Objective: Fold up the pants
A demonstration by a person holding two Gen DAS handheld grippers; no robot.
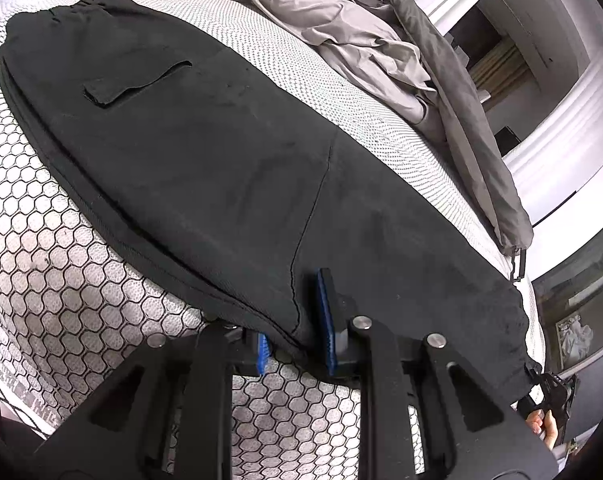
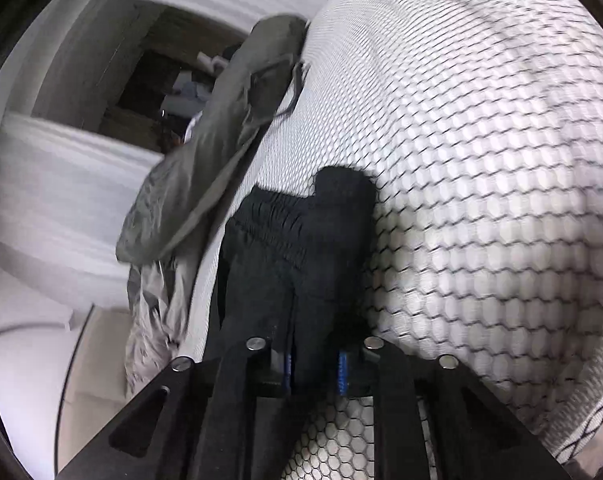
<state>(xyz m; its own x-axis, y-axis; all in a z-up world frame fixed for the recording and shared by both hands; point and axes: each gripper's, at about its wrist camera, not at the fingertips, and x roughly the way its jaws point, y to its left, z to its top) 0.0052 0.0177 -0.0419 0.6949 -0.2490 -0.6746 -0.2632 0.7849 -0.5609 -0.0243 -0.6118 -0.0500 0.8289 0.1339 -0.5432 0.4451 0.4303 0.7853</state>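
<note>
Left wrist view: black pants (image 1: 205, 152) lie flat along a mattress (image 1: 61, 272), folded lengthwise, pocket flap up, grey bedding (image 1: 341, 28) bunched beyond; the left gripper (image 1: 297, 336) pinches their near edge between blue pads, jaws nearly closed. Right wrist view, blurred: the right gripper (image 2: 313, 372) clamps the gathered cuff end (image 2: 301, 240) of the pants, jaws narrow, at the mattress edge

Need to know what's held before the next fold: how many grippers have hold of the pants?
2. The left gripper pinches the near edge of the pants at mid-leg; the right gripper holds the cuff end.
</note>
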